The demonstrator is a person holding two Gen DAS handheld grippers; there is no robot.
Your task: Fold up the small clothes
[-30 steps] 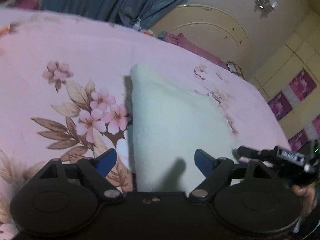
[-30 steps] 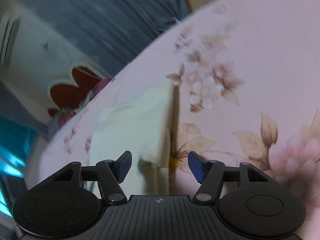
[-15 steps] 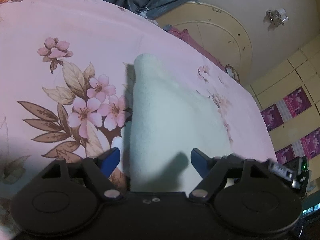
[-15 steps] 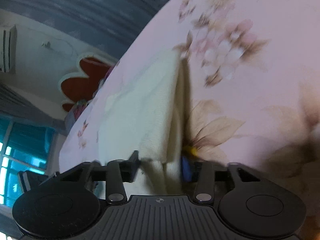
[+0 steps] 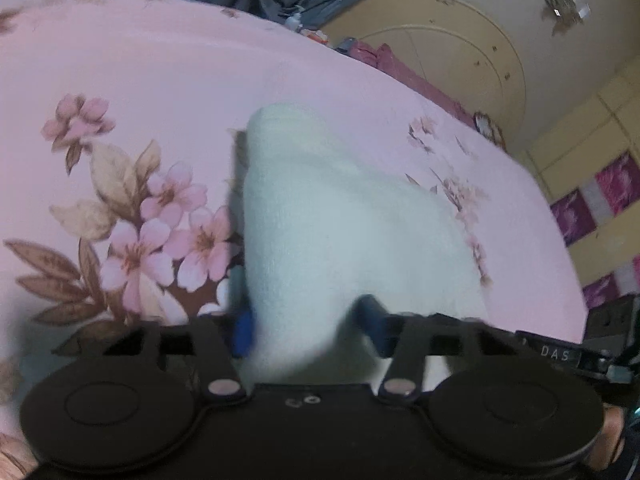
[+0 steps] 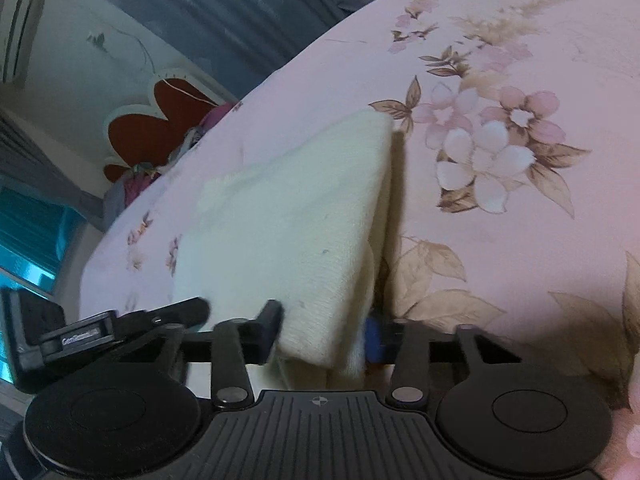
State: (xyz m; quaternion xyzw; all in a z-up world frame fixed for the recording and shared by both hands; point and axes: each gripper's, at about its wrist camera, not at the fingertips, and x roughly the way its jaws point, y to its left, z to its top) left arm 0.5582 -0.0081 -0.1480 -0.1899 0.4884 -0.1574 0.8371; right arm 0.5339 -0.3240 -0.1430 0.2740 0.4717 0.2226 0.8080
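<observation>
Both grippers, left and right, are clamped on the cloth's near edge, lifted off the bed; the fold is judged barely begun.

A pale cream knit garment lies folded on the bed. Its doubled edge runs from six o'clock up toward twelve in the right wrist view.

A pink floral bedsheet lies beneath grey-blue curtains.
</observation>
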